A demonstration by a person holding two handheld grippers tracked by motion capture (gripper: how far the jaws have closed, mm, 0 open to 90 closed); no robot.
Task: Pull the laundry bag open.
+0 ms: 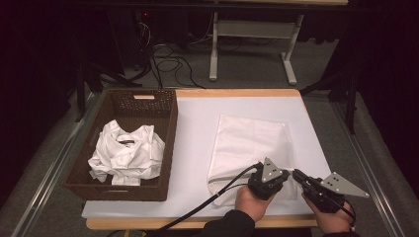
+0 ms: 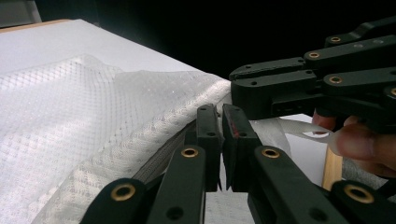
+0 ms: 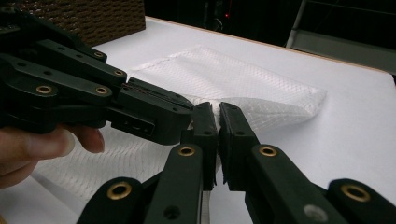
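The mesh bag (image 1: 249, 148) lies flat on the right half of the tabletop (image 1: 197, 128), its zipped mouth along the near edge, where both hands can reach it. Both tongs are clenched on that mouth's near right corner: the left tongs (image 1: 285, 174) pinch the hem, the right tongs (image 1: 295, 173) meet them tip to tip, likely to part the opening. Shirts (image 1: 127, 153) wait in the basket (image 1: 168, 123) at the left edge.

mesh bag (image 1: 249, 143): white, diamond net | basket (image 1: 168, 133): dark brown weave | shirt (image 1: 128, 153): white
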